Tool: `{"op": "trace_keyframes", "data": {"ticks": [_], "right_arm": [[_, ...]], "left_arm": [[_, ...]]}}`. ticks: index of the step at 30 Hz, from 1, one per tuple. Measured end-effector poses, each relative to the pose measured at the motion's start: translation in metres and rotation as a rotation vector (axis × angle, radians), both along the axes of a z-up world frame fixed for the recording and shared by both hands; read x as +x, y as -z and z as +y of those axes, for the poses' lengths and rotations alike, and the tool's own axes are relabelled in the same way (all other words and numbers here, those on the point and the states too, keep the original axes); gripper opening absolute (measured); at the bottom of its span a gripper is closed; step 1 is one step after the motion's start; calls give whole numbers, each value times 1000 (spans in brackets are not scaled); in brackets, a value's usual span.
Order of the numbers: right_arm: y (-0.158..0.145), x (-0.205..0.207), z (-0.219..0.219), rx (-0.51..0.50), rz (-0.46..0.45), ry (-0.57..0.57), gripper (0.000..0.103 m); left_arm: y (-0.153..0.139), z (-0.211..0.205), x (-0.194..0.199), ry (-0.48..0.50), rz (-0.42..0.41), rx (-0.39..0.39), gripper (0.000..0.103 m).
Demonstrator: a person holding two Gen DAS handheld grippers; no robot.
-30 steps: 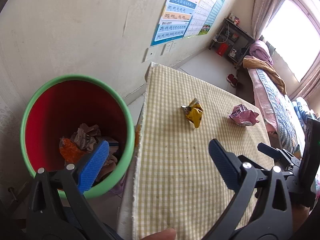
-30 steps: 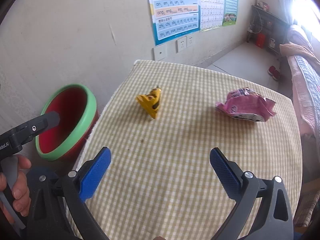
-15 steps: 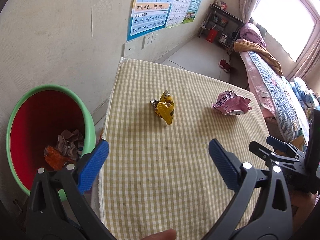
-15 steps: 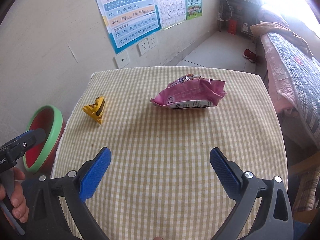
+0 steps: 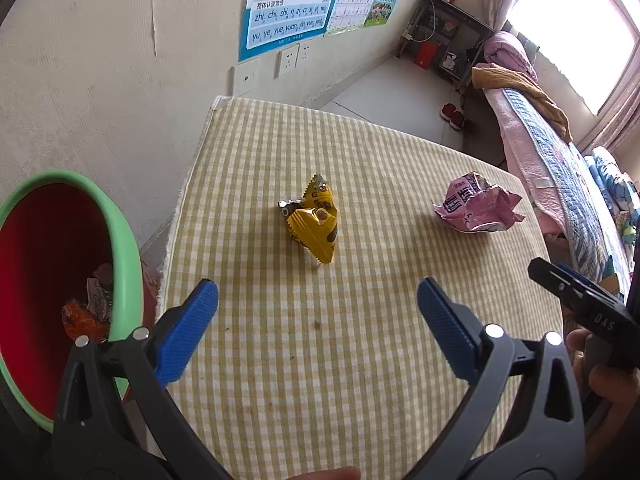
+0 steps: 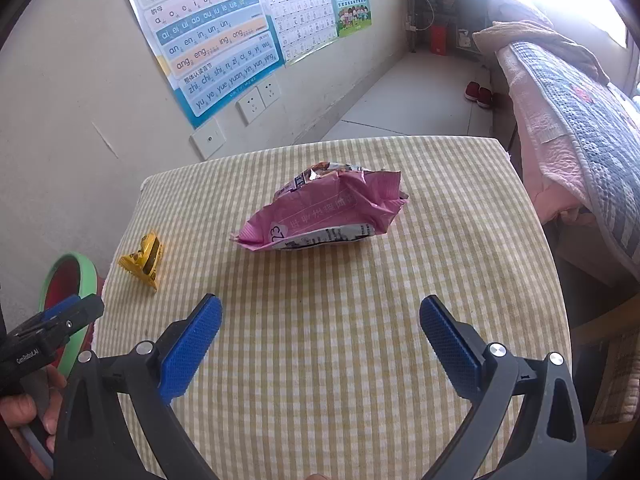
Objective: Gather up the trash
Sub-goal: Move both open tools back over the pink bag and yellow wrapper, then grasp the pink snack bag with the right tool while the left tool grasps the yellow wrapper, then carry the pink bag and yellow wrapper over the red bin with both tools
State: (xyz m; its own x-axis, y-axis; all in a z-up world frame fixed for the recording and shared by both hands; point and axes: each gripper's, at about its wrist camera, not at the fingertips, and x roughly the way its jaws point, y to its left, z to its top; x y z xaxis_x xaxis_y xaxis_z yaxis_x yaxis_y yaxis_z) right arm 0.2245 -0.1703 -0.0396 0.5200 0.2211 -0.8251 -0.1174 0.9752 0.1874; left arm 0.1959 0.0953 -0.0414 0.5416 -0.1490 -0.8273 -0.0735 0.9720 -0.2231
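Over the last second the left tool (image 5: 318,312), spread wide and empty, swings off the bin (image 5: 124,240), which slides to 9 o'clock, and now faces the yellow wrapper (image 5: 314,224) at 12 on the surface (image 5: 360,380), so that pickup looks next. The right tool (image 6: 320,336), equally wide and empty, turns from the yellow wrapper to the pink bag (image 6: 324,212) dead ahead at 12. The bin's rim is cut off at the left edge, with only scraps showing inside, and the bag's print is unreadable.
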Motion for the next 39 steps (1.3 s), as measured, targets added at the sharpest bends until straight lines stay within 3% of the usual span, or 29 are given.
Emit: {"op": "trace_keyframes", "data": {"ticks": [9,14,19,22,24,27,33,39], "right_arm": [[10,42,-16,54,0,69,96],[18,63,-24,101,13,106,96],[29,79,-28,134,29,121,90],[34,86,-28,148,37,113,82],[38,89,-29,157,47,104,62],[42,88,-30,176,56,79,47],[39,75,-34,188,36,68,29],[24,58,-34,144,-2,54,28]], "left_arm": [[23,-6,29,7,28,-2,97],[31,-7,44,11,40,-5,93],[36,-8,56,12,49,-12,83],[41,-9,63,23,63,-20,72],[43,-11,65,35,69,-23,59],[46,-13,65,48,82,-30,37],[40,-9,56,51,61,-44,31],[28,-6,42,51,34,-19,28]]}}
